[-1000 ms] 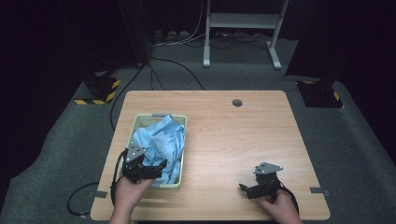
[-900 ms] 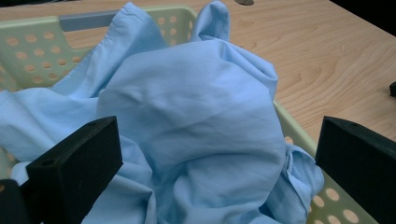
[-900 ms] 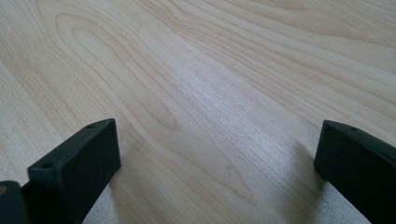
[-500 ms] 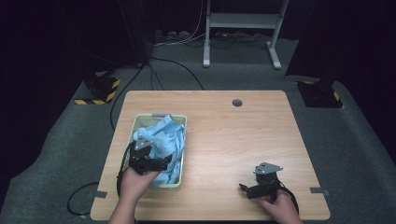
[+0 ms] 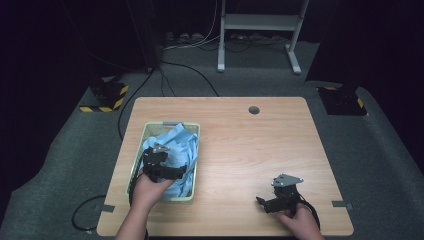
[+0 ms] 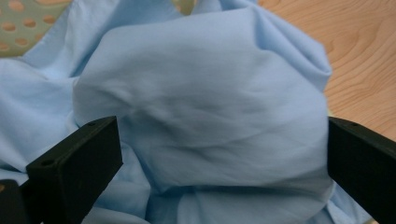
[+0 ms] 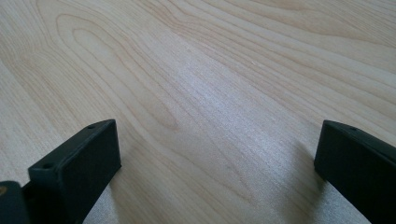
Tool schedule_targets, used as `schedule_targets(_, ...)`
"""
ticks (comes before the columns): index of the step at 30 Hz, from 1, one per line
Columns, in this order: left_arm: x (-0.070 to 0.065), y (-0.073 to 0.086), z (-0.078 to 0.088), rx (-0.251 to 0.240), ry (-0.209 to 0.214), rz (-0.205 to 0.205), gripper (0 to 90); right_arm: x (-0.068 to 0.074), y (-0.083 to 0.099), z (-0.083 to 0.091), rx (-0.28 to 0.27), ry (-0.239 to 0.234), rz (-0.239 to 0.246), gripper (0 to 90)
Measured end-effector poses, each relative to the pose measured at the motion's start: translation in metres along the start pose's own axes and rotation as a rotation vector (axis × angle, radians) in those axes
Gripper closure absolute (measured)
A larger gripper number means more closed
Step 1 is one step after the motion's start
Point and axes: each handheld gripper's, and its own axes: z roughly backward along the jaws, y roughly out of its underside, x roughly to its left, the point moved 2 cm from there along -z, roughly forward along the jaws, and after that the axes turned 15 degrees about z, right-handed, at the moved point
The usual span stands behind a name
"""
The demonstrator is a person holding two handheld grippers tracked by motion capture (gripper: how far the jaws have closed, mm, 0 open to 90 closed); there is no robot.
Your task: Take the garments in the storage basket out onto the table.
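Note:
A crumpled light blue cloth (image 5: pixel 174 150) fills a pale green perforated basket (image 5: pixel 150 129) on the left half of the wooden table. My left gripper (image 5: pixel 177 170) hangs over the basket's near part, open, its jaws wide apart on either side of a raised fold of the light blue cloth (image 6: pixel 205 98) without closing on it. My right gripper (image 5: pixel 262 202) rests low near the table's front right, open, pointing left, with bare wood between its jaws in the right gripper view (image 7: pixel 215 154).
The wooden table (image 5: pixel 260 145) has a round cable hole (image 5: pixel 254 110) near its far edge. Dark carpet surrounds the table, with cables (image 5: pixel 185 70) and a white metal stand (image 5: pixel 260 25) beyond it.
My left gripper has moved forward and a little right over the basket, down onto the cloth pile. The right gripper has stayed put.

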Motion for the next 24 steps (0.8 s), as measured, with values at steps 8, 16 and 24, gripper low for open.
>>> schedule_targets(8,0.008,-0.007,-0.017,0.170,-0.029,0.004,0.4,0.000,0.000,0.000,0.000,0.000,0.000,0.1)
schedule_targets(16,0.015,-0.008,-0.034,0.277,-0.026,0.019,0.4,0.000,0.000,0.000,-0.001,-0.001,-0.001,0.1)
schedule_targets(24,0.018,-0.003,-0.050,0.314,-0.048,-0.013,4.2,0.000,0.000,0.000,-0.001,0.000,0.000,0.1)
